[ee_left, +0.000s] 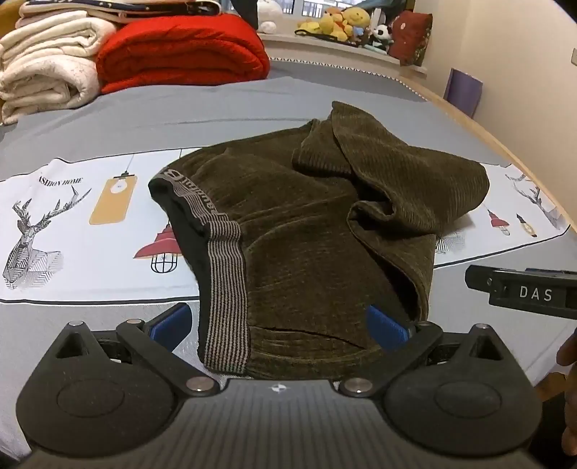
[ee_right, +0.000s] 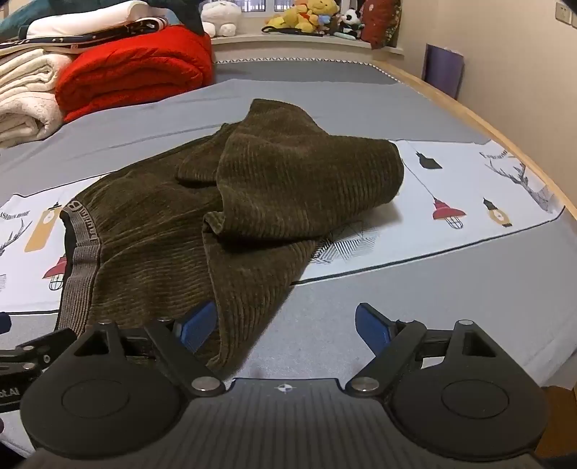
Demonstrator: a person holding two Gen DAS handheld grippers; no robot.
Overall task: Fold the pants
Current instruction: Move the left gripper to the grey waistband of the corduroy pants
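Dark olive corduroy pants [ee_left: 306, 231] lie crumpled on the bed, their striped elastic waistband [ee_left: 225, 288] to the left and the legs bunched up at the far right. My left gripper [ee_left: 279, 326] is open wide at the pants' near edge. The waistband end and hem lie between its blue fingers [ee_left: 169, 324], which do not press on the cloth. In the right wrist view the pants [ee_right: 234, 202] spread to the left. My right gripper [ee_right: 285, 328] is open, with its left blue finger [ee_right: 194, 326] against the pants' near corner and bare sheet under the gap.
A red blanket [ee_left: 180, 50] and folded cream blankets [ee_left: 47, 68] are stacked at the far left of the bed. Plush toys [ee_left: 346, 21] line the windowsill. The bed's wooden edge [ee_right: 505, 140] runs along the right, with a purple board [ee_right: 443, 68] against the wall.
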